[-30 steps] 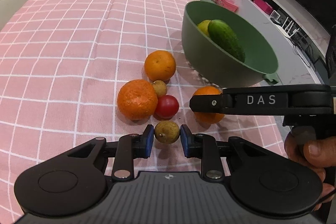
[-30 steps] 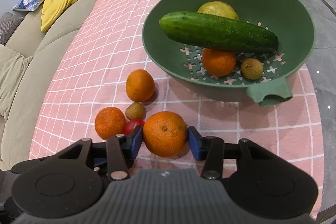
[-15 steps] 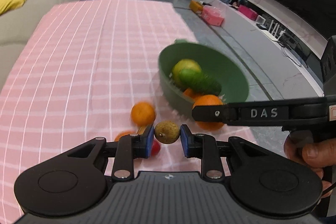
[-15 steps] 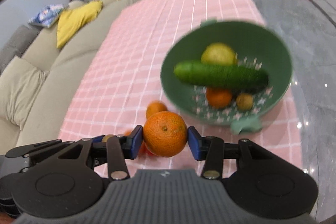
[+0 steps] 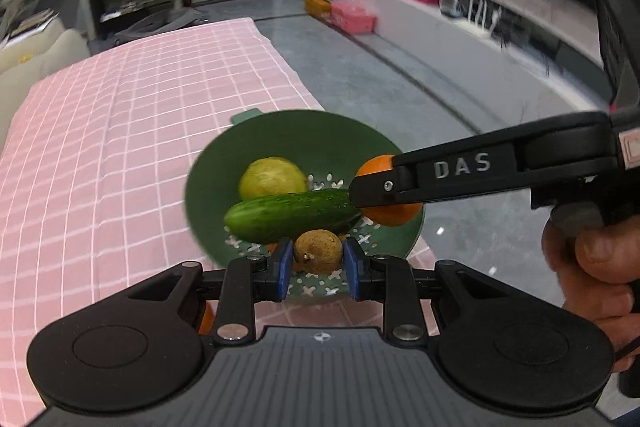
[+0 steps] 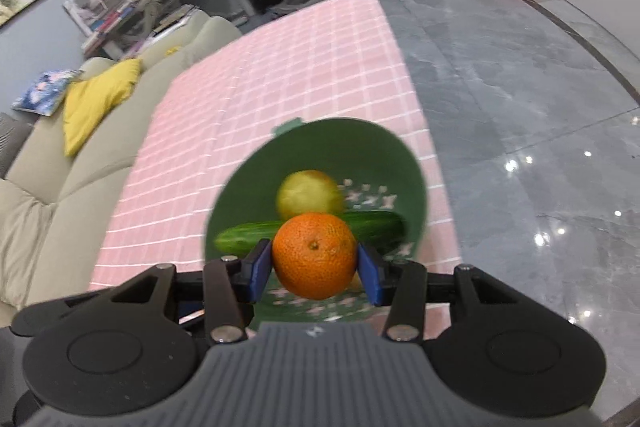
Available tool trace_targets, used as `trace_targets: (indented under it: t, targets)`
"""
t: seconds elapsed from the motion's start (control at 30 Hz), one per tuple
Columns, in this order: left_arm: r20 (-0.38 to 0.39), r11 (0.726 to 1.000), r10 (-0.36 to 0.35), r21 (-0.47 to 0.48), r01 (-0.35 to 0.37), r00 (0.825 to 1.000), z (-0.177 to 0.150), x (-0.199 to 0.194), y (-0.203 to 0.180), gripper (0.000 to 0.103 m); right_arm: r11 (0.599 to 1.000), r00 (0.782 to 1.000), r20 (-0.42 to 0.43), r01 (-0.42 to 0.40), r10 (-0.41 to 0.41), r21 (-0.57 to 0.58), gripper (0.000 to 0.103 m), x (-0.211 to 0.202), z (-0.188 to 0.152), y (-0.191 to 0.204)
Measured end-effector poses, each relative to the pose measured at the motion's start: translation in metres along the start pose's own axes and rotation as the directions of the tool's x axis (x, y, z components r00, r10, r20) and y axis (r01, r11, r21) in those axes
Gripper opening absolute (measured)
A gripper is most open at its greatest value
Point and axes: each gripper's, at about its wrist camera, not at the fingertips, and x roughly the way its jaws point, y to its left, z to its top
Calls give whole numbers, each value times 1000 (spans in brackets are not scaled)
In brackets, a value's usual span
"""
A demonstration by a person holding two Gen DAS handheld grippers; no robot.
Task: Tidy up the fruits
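Note:
My left gripper (image 5: 318,263) is shut on a small brown longan-like fruit (image 5: 319,251) and holds it above the near part of the green colander bowl (image 5: 280,131). My right gripper (image 6: 315,265) is shut on an orange (image 6: 314,255) and holds it over the same bowl (image 6: 320,143); it also shows from the side in the left wrist view (image 5: 384,195). In the bowl lie a cucumber (image 5: 288,215), a yellow-green round fruit (image 5: 272,179) and, mostly hidden, other fruit. The cucumber (image 6: 240,239) and yellow fruit (image 6: 308,193) show behind the held orange.
The bowl stands near the right edge of a pink checked tablecloth (image 5: 120,131), with grey floor (image 6: 520,87) beyond the edge. A beige sofa with a yellow cushion (image 6: 96,99) runs along the table's left side. Part of an orange (image 5: 206,319) shows under my left gripper.
Both grippers have risen from the table with their fruit and moved forward over the bowl. The fruits left on the cloth have dropped out of view.

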Motion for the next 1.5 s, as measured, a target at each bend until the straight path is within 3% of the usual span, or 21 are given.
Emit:
trace_targets:
  t: [0.3,0.67,0.73,0.77,0.83,1.03,1.17,1.37,1.5]
  targets:
    - [-56,1000,-3,25,5,998,-1,31,-10,30,997,997,-34,65,-66,-41,43,29,3,-10]
    - [-94,1000,-12,-7,12,995,-7,38,-5,30,997,997,-40,57,-59,-56,44,33,3,-7]
    - [-96,1000,3,-10,-4,995,-5,35,-4,41,996,997,-40,67,-69,-51,45,33,3,-7]
    - [-92,1000,8,-14,-9,996,-4,33,-3,52,996,996,-41,72,-74,-48,45,33,4,-7]
    - [-67,999,11,-31,-13,998,-2,24,0,64,997,997,-36,71,-72,-33,45,31,5,-9]
    - [-6,996,31,-87,-31,1000,-5,-19,21,66,999,998,26,51,-51,-9,46,11,12,-10]
    - [13,981,67,-184,-64,998,-26,-51,49,69,999,997,60,48,-48,5,46,-4,13,-11]
    - [-23,940,115,-322,-116,993,-73,-86,85,69,1000,996,85,23,-21,-18,46,-21,2,-1]
    - [-62,915,139,-375,-152,988,-99,-102,96,69,998,999,52,-6,10,-70,46,-24,-24,19]
